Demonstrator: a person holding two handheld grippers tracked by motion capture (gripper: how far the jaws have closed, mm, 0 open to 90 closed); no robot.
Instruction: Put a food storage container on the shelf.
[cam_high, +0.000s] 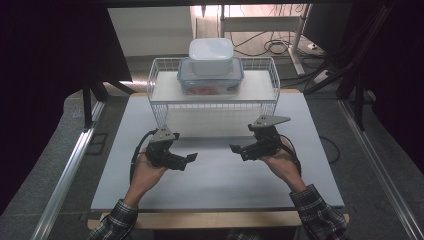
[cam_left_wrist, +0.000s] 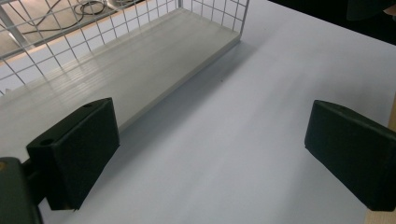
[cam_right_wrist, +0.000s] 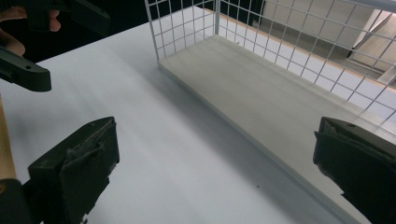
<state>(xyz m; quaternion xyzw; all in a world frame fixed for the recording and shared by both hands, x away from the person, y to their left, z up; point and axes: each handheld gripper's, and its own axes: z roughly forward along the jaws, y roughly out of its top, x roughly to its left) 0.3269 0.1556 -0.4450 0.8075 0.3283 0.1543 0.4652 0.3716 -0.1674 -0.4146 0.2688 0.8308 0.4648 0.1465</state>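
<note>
A white wire rack (cam_high: 215, 106) stands at the back of the white table (cam_high: 215, 180). On its top shelf sits a clear box with a blue lid (cam_high: 210, 82), and a white lidded box (cam_high: 211, 56) is stacked on that. My left gripper (cam_high: 182, 150) hovers in front of the rack's left end, open and holding nothing. My right gripper (cam_high: 242, 142) hovers in front of its right end, also open and holding nothing. The left gripper (cam_left_wrist: 215, 144) faces the rack's bare lower board (cam_left_wrist: 140, 60). The right gripper (cam_right_wrist: 219, 158) faces the same lower board (cam_right_wrist: 261, 88).
A wooden strip (cam_high: 215, 219) edges the table's front. Metal rails (cam_high: 65, 175) run along both sides of the table, and cables (cam_high: 275, 45) lie on the floor behind the rack. The other gripper (cam_right_wrist: 28, 74) and a hand show at the right gripper view's top left.
</note>
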